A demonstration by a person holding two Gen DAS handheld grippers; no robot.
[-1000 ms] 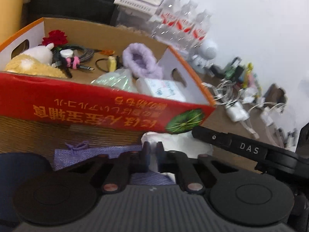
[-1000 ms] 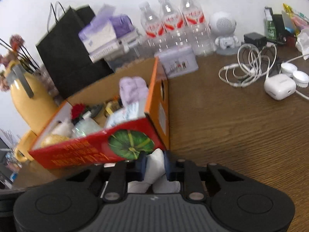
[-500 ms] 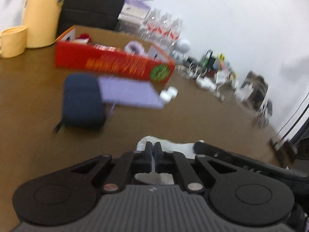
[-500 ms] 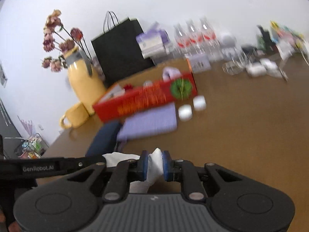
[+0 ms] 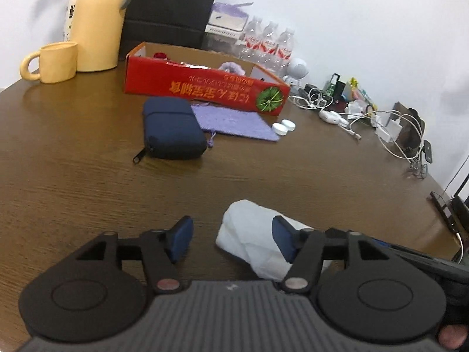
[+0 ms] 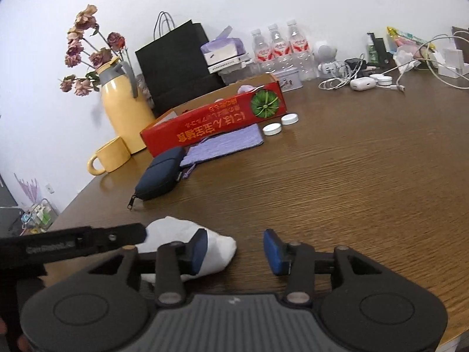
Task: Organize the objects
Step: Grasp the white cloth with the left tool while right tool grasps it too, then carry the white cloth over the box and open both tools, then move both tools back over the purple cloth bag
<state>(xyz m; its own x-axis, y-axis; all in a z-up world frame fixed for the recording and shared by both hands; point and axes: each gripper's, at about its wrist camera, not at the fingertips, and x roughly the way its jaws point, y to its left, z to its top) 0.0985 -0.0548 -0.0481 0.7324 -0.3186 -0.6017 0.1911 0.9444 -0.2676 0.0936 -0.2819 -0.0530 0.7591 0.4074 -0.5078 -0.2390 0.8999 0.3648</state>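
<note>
A white crumpled bundle lies on the brown table close in front of both grippers. My left gripper has its jaws opening around it: the right pad is at the bundle, the left pad stands clear. My right gripper is also opening, and the bundle rests by its left finger with bare table under the rest of the gap. Farther back stands the red cardboard box holding several small items. In front of it lie a navy zip pouch, a purple cloth pouch and two white round lids.
A yellow thermos and a yellow mug stand at the back left, beside a black paper bag. Water bottles, white cables and chargers crowd the back right. The table's edge runs near my right side.
Both grippers have drawn back from the red box to the near part of the table with the white bundle. Their jaws, shut on it before, now stand apart and the bundle lies on the table.
</note>
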